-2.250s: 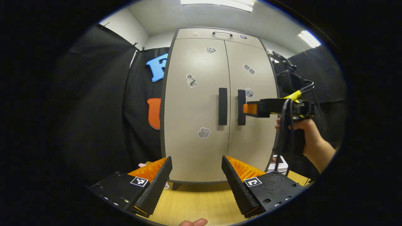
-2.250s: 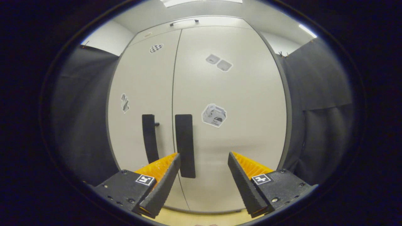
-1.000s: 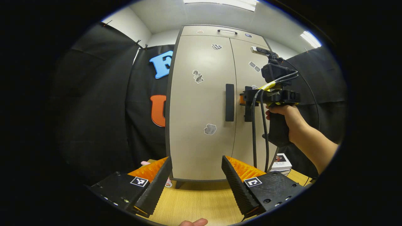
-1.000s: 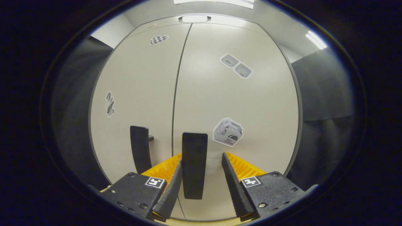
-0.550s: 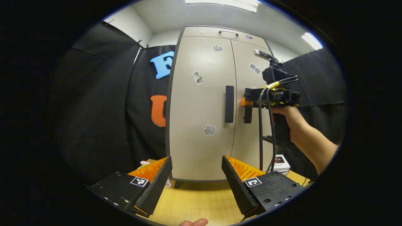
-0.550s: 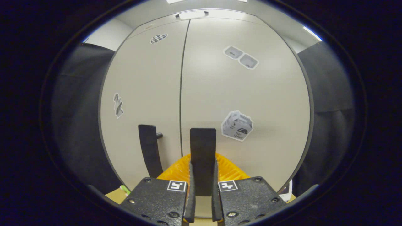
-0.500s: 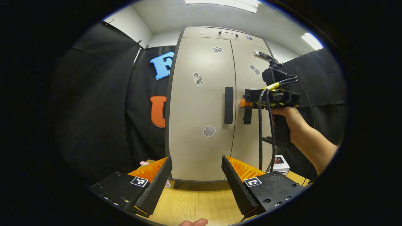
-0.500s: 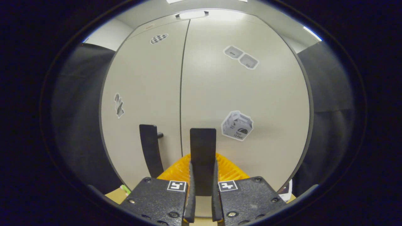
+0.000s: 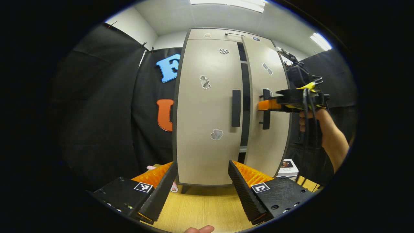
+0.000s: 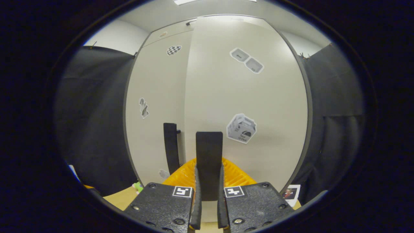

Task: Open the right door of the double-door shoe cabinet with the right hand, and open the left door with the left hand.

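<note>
No word or number can be read with any certainty. The right door [image 10: 265, 106] carries a sticker of a small carton [image 10: 241, 128], just up and right of the black handle [image 10: 209, 145]. The carton's front bears two lines of tiny print, too blurred to make out. Higher on that door sits a pair of keyboard-key stickers [image 10: 246, 60]; one bears a faint mark like an arrow. The left door [image 9: 207, 129] has a checkered sticker [image 9: 223, 51] without lettering. Square black-and-white coded markers stand on the fingers of the left tool [image 9: 202, 162] and the right tool [image 10: 209, 168]. Near the right edge of the desk [image 9: 200, 210] lies a booklet [image 9: 287, 165] whose print is too small to read.
</note>
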A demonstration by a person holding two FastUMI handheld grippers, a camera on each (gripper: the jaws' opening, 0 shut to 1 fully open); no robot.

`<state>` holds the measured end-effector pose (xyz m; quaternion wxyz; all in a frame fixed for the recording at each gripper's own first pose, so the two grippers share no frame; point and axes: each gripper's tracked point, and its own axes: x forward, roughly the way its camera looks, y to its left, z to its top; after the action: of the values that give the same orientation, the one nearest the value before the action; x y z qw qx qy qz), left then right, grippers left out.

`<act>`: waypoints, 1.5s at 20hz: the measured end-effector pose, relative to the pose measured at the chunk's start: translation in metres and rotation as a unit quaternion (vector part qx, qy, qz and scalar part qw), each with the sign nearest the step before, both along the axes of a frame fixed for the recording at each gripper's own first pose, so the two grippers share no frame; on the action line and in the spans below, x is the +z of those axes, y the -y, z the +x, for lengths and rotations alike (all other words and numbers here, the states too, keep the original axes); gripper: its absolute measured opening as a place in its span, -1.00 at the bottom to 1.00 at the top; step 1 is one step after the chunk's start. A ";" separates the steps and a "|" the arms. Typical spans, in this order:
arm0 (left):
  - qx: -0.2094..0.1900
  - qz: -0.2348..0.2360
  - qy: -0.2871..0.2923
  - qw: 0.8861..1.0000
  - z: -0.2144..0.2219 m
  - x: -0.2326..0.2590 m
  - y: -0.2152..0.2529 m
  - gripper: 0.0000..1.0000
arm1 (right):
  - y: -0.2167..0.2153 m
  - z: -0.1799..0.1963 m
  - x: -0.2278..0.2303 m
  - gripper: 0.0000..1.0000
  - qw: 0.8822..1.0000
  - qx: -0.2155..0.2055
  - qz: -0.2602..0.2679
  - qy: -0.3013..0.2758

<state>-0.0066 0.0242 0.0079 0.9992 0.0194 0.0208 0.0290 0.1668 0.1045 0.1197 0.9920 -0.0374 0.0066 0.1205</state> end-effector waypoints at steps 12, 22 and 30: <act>-0.003 -0.011 0.005 1.000 -0.002 0.005 0.007 0.89 | 0.086 -0.097 0.003 -0.55 1.000 0.009 -0.020 -0.013; -0.022 -0.015 -0.003 1.000 0.010 -0.003 0.020 0.89 | 0.145 -0.119 0.007 -0.58 0.999 -0.043 -0.016 -0.009; -0.025 -0.013 -0.002 1.000 0.022 0.000 0.022 0.89 | 0.183 -0.121 0.010 -0.73 0.996 -0.083 -0.015 -0.003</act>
<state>0.0154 0.0026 0.0081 0.9997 0.0067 0.0223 0.0041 0.0461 -0.0789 0.1296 0.9978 -0.0514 0.0141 0.0382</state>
